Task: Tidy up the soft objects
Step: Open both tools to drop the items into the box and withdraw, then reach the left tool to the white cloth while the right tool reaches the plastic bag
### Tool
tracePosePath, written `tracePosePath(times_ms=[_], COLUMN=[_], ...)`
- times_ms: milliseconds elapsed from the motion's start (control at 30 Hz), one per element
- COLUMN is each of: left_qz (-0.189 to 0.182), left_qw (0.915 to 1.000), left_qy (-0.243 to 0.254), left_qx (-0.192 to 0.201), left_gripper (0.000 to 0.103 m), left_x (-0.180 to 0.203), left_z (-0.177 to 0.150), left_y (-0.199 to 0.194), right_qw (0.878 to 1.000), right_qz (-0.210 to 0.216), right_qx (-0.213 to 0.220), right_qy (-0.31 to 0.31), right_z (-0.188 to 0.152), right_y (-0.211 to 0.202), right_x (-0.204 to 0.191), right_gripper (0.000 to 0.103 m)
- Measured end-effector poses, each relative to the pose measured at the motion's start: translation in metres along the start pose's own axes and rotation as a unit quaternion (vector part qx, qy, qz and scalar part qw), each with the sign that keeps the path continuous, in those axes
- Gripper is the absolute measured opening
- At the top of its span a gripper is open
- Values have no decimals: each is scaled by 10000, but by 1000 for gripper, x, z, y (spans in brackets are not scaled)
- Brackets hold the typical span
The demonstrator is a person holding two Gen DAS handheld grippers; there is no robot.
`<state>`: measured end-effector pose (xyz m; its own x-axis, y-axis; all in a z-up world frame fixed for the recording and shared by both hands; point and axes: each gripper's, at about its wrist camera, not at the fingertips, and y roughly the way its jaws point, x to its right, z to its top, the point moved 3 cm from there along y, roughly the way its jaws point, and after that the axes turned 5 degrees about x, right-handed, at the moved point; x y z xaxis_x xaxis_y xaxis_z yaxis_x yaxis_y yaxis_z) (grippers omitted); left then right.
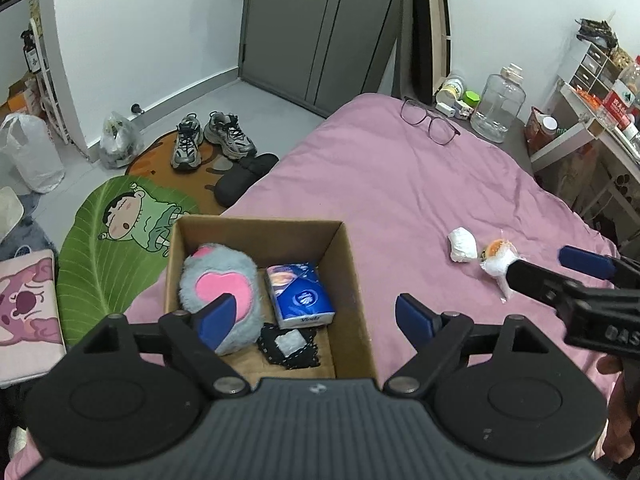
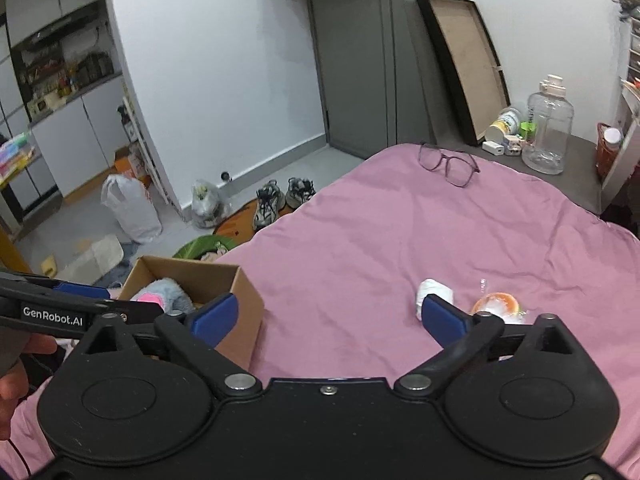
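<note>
The plush toy (image 2: 162,299) is mostly hidden behind the cardboard box (image 2: 224,280) wall at 9 o'clock. The wrapped orange item (image 2: 496,304) is partly covered at 3 o'clock. Print on the tissue pack (image 1: 300,294) is unreadable.

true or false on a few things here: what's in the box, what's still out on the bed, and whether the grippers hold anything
1. The cardboard box holds a grey and pink plush and a blue tissue pack. True.
2. The glasses lie inside the box. False: they lie on the pink bedspread, far from it.
3. A white bundle and an orange wrapped item lie on the bedspread. True.
4. The left gripper grips the plush. False: its jaws are open and empty.
5. The right gripper is shut. False: it is open, holding nothing.
</note>
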<state>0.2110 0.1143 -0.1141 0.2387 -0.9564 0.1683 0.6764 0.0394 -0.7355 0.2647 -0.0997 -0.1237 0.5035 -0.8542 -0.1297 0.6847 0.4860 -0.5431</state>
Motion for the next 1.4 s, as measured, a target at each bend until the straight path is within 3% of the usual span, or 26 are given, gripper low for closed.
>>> tracePosePath(times_ms=[300, 867, 1033, 1400], left_qz=[-102, -106, -201, -264], left_qw=[9996, 9993, 9982, 9964], left_qy=[96, 368, 570, 734], left_qx=[257, 15, -47, -319], left_gripper=[86, 85, 85, 85], left_x=[39, 101, 122, 145], left_z=[13, 22, 21, 19], left_y=[7, 50, 67, 118], right_qw=[9993, 9952, 9921, 9842], right_qz=[-26, -101, -170, -216], right_qx=[-48, -236, -290, -285], right_qy=[368, 947, 1205, 1733], right_z=[-10, -33, -42, -57], right_y=[5, 27, 38, 66], right_x=[50, 121, 141, 175], right_gripper=[99, 99, 88, 80])
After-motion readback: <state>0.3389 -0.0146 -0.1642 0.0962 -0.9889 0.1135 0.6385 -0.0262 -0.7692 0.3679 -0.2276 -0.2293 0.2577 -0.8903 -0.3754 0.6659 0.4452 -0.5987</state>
